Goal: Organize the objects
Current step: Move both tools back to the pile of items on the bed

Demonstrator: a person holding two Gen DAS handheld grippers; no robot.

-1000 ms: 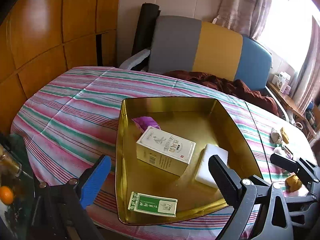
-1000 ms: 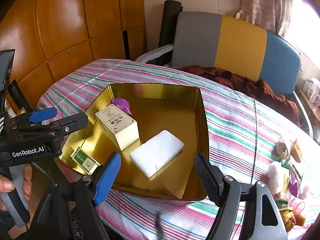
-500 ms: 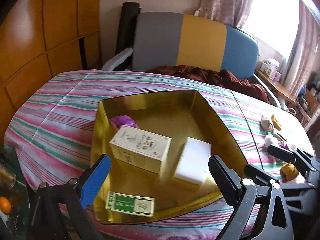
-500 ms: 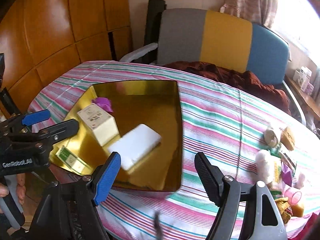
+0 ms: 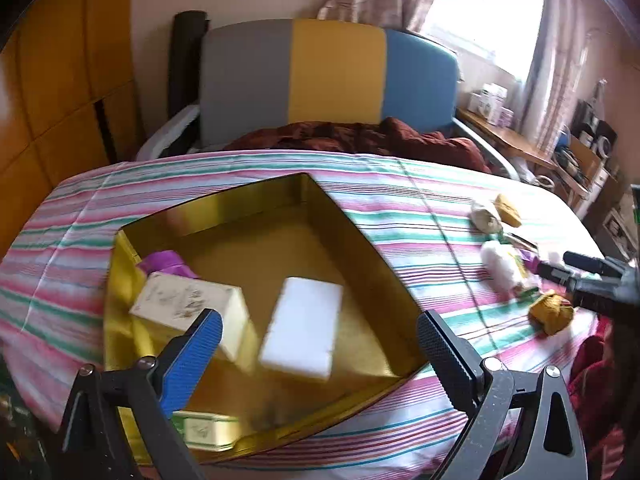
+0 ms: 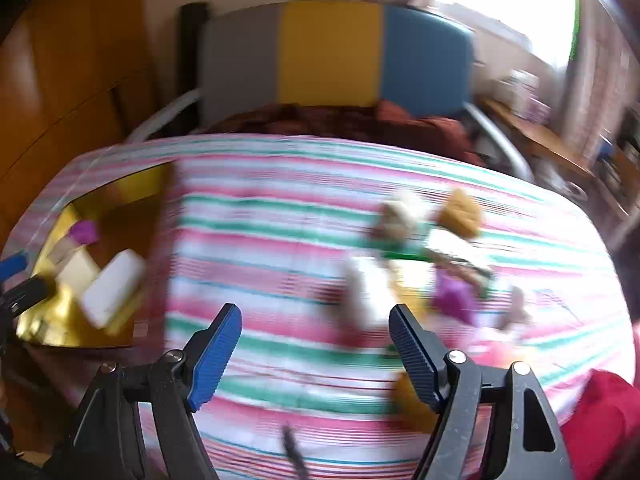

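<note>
Both tongs are spread wide with nothing between the jaws. The left gripper [image 5: 318, 342] hangs over the near part of the gold tray [image 5: 352, 232], which already holds a white block [image 5: 302, 332] right ahead of its jaws, a cream box [image 5: 188, 304] behind its blue finger, a purple scrap [image 5: 168, 262] beyond that, and a green-and-white carton [image 5: 202, 432] below the blue finger at the tray's near edge. The right gripper [image 6: 316, 344] faces the striped cloth [image 6: 260, 240], with the loose pile [image 6: 424, 256] ahead of it and slightly to the side of its black finger; the tray is well off to the side of its blue finger.

The right view is heavily smeared, so the pile's pieces cannot be told apart. Judging from that, the likely failure is a bad pick: closing on two small soft pieces together, or pinching the cloth and dragging it. The pile sits near the cloth's near edge, so a nudge could push pieces off
</note>
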